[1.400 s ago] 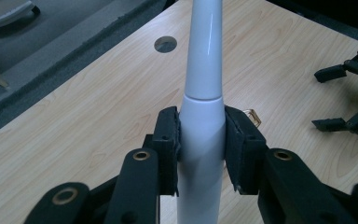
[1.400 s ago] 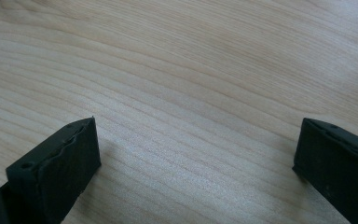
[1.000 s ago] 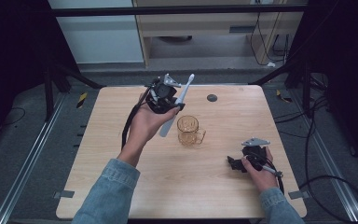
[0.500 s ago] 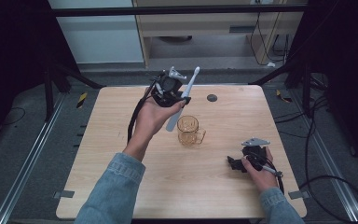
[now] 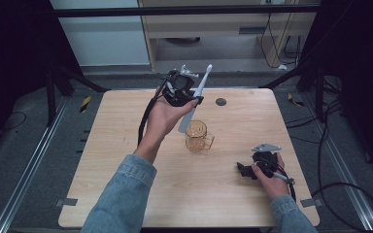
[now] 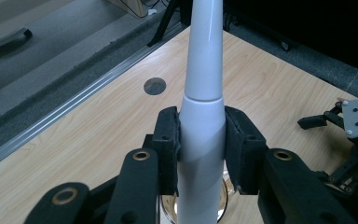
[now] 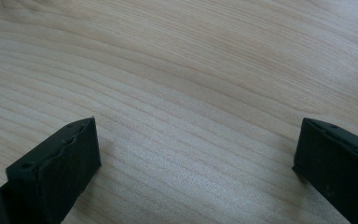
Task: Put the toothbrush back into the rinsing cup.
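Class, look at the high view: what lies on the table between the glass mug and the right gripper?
Nothing: between the glass mug and the right gripper, the high view shows bare table.

We see the left gripper [image 6: 201, 140] clamped on a white toothbrush handle [image 6: 203, 116], one black jaw pressing each side of its thicker lower part. The handle runs straight up the middle and out of the top edge. Beneath the jaws, the rim of a glass cup [image 6: 223, 205] shows around the handle's lower end. The wooden desk [image 6: 98, 135] lies below, with a dark round hole [image 6: 154, 86] on its far left. The right gripper [image 6: 349, 135] sits at the right edge, topped by a grey plate.
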Demonstrator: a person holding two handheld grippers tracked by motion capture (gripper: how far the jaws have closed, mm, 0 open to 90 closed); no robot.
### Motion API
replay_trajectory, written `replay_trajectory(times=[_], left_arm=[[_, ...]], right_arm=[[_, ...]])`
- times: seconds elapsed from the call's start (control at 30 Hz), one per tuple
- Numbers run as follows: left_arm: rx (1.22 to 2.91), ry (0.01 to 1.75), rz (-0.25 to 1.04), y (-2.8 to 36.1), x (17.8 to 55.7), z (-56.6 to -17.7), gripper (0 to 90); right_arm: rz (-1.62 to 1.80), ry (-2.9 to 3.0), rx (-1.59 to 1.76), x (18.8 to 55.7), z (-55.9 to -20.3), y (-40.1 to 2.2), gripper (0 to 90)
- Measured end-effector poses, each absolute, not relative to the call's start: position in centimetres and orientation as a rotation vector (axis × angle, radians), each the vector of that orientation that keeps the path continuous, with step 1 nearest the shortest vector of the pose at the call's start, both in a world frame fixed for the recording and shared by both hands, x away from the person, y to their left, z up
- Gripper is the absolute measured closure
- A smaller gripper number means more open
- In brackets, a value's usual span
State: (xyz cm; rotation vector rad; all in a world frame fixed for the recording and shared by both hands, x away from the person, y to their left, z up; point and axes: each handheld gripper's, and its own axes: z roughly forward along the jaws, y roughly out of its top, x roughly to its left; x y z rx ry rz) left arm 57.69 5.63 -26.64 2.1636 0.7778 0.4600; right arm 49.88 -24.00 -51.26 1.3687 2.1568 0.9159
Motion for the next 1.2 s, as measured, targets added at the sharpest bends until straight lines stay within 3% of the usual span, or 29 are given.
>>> replay_trajectory(times=[1.2], left_arm=[[2.141,0.756,0.450,3.4,58.8,-27.7,67.5]], right_arm=[[0.907,2.161,1.352,49.9,-51.3,-24.1,0.6]])
